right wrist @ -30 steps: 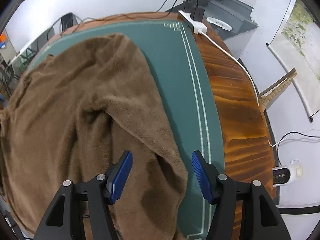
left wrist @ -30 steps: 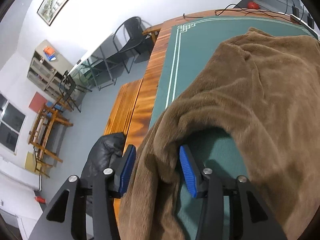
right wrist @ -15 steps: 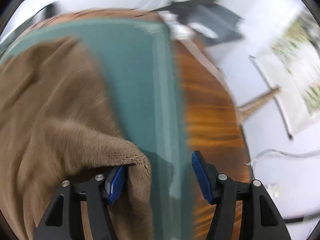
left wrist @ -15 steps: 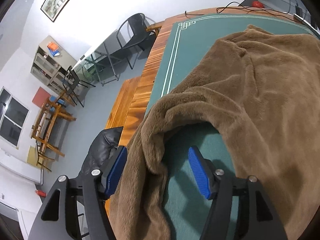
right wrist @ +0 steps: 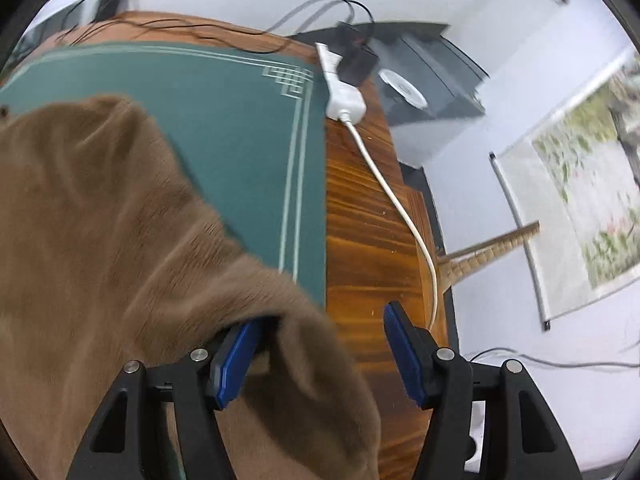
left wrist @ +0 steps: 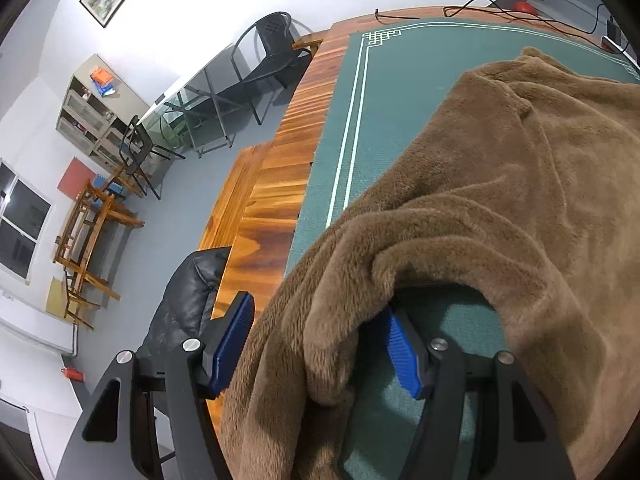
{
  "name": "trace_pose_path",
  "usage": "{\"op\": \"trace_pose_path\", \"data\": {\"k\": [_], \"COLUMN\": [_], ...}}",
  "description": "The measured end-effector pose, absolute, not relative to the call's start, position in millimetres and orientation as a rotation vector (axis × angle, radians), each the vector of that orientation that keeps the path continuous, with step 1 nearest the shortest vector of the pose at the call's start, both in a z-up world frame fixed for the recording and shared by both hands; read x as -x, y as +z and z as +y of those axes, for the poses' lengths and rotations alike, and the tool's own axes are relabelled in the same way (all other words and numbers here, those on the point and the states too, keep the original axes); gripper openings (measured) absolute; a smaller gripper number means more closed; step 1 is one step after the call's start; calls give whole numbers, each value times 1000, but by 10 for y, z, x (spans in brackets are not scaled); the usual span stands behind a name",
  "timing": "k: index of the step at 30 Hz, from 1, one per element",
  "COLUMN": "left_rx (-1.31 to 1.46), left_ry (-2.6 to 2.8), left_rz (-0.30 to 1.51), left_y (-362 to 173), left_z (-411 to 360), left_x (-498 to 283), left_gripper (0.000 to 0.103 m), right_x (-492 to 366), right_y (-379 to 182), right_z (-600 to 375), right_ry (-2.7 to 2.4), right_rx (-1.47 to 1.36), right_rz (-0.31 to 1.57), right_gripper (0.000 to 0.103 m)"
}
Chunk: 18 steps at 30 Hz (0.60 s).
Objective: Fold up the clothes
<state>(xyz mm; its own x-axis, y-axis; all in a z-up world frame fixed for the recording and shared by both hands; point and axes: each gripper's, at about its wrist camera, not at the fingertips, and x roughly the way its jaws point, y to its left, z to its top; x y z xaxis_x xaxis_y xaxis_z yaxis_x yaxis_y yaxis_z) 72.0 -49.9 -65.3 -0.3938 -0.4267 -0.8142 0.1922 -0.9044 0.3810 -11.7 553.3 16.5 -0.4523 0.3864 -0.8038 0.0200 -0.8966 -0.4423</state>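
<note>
A fluffy brown garment [left wrist: 500, 184] lies spread on the green mat [left wrist: 392, 92], and its near left edge hangs over the wooden table [left wrist: 276, 200]. My left gripper [left wrist: 320, 348] is open around a bunched fold of that edge. The fold sits between the blue pads [left wrist: 236, 344] and brushes the right one. In the right wrist view the garment [right wrist: 100, 208] covers the left of the mat [right wrist: 224, 112]. My right gripper [right wrist: 320, 352] is open at the garment's near right corner. The cloth drapes over its left pad [right wrist: 236, 356]; its right pad is bare above the wood [right wrist: 360, 216].
A white power strip [right wrist: 344, 92] and its cable [right wrist: 400, 208] lie along the table's right side. Black cables [left wrist: 500, 12] run along the far edge. A black padded seat [left wrist: 184, 300] and a wooden bench [left wrist: 232, 196] stand left of the table.
The left jaws have spread wider around the fold. The right gripper has swung right towards the table's edge, and the garment's corner now drapes over its left pad.
</note>
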Motion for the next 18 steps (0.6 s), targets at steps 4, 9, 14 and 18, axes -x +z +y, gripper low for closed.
{"op": "trace_pose_path", "data": {"k": [4,9,14,18], "left_rx": [-1436,-1391,-1333,-1303], "left_ry": [-2348,-2385,-2440,-2510], "left_rz": [-317,-311,-336,-341], "left_y": [-530,-323,-91,58], "left_z": [-421,-242,96,324], "left_x": [-966,-1367,-1740,-2114], "left_gripper": [68,70,71,73], "right_x": [-296,-1016,-1589,-2066], "right_y": [356,786,1272,1479], "right_z": [5479,5436,5546,5593], "right_ry": [2566,2722,2869,3028], "right_rx": [1476,1368,1244,1226], "right_rz": [-581,-560,-453,-298], "right_gripper": [63,63,63,66]}}
